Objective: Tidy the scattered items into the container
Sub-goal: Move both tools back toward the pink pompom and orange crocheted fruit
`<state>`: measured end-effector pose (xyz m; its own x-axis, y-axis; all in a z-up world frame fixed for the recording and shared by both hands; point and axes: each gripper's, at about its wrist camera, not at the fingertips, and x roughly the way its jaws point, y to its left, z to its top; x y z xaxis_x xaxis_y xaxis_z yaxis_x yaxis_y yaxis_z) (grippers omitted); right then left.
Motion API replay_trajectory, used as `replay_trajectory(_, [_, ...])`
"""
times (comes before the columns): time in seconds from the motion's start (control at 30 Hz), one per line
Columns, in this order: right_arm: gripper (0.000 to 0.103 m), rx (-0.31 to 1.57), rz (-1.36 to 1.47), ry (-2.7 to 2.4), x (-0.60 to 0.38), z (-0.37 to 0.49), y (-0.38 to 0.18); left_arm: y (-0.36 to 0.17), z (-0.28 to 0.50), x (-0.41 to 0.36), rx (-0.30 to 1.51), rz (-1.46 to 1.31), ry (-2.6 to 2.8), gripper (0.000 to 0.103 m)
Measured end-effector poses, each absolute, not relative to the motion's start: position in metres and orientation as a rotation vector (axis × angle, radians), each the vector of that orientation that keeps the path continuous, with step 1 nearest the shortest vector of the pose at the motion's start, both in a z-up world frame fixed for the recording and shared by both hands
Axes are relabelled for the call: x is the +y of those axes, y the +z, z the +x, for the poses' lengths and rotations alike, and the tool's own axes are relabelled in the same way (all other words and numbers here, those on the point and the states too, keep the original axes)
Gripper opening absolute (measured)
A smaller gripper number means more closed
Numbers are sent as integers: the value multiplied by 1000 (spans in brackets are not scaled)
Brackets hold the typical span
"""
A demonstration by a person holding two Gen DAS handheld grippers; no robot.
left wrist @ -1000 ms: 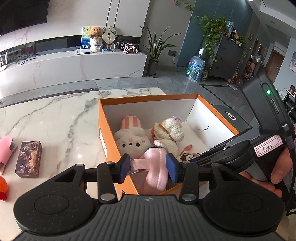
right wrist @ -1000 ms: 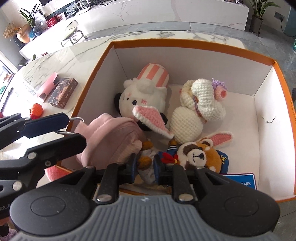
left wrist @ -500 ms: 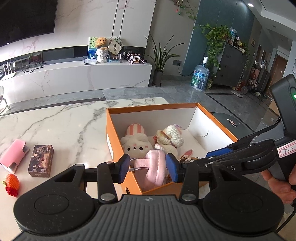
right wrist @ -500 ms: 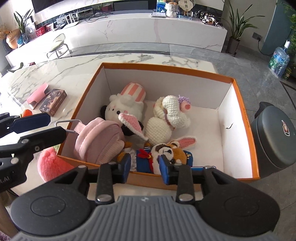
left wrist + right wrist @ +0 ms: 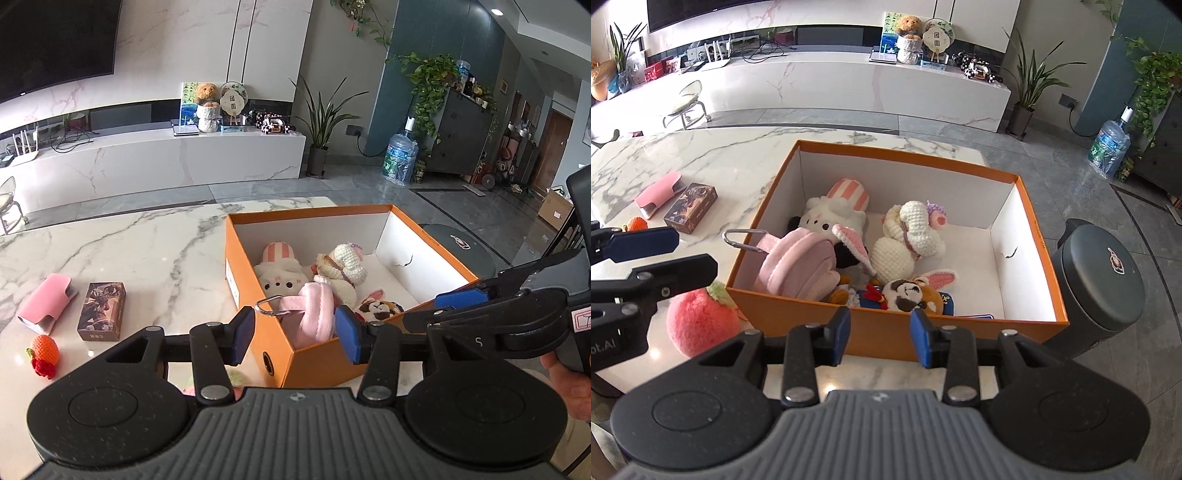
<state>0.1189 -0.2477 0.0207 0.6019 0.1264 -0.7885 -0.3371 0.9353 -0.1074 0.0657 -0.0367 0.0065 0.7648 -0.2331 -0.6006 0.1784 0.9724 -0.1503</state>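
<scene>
The left gripper [image 5: 294, 332] is showing black linkage arms, silver screw heads, blue pads [image 5: 347, 334] and a ribbed grey housing. The right gripper [image 5: 880, 334] is looking identical, carrying a white label, perhaps handwritten, on its handle at the right.

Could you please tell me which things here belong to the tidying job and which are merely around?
Belonging to the job:
orange box
pink pouch
pink plush ball
pink case
card box
crochet carrot

Merely around:
grey bin
water bottle
potted plant
</scene>
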Motion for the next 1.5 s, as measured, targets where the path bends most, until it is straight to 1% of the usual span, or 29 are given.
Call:
replay_trajectory(0.13, [47,844,-245,232,-236,102,22,7,56,-25,648,-95,-199,61])
replay_trajectory(0.3, [50,757,-193,165,-216,79,27,8,42,-10,628,-91,-155,63])
replay_trajectory(0.33, [53,745,-182,162,-212,74,27,8,39,-7,627,-94,-145,63])
replay_trajectory(0.37, [55,736,-171,157,-207,70,27,8,36,-4,626,-96,-136,63])
replay_trajectory(0.6, [55,685,-139,115,-175,46,20,4,22,12,607,-88,-87,63])
replay_trajectory(0.83, [55,601,-202,32,-153,26,7,-3,12,29,619,-109,-46,63])
replay_trajectory(1.2, [55,496,-260,83,-118,5,-19,-45,8,76,730,-190,83,63])
replay_trajectory(1.23, [53,491,-268,92,-115,4,-21,-48,8,80,737,-197,95,63])
replay_trajectory(1.5, [53,509,-345,165,-89,4,-45,-66,12,103,764,-224,158,63])
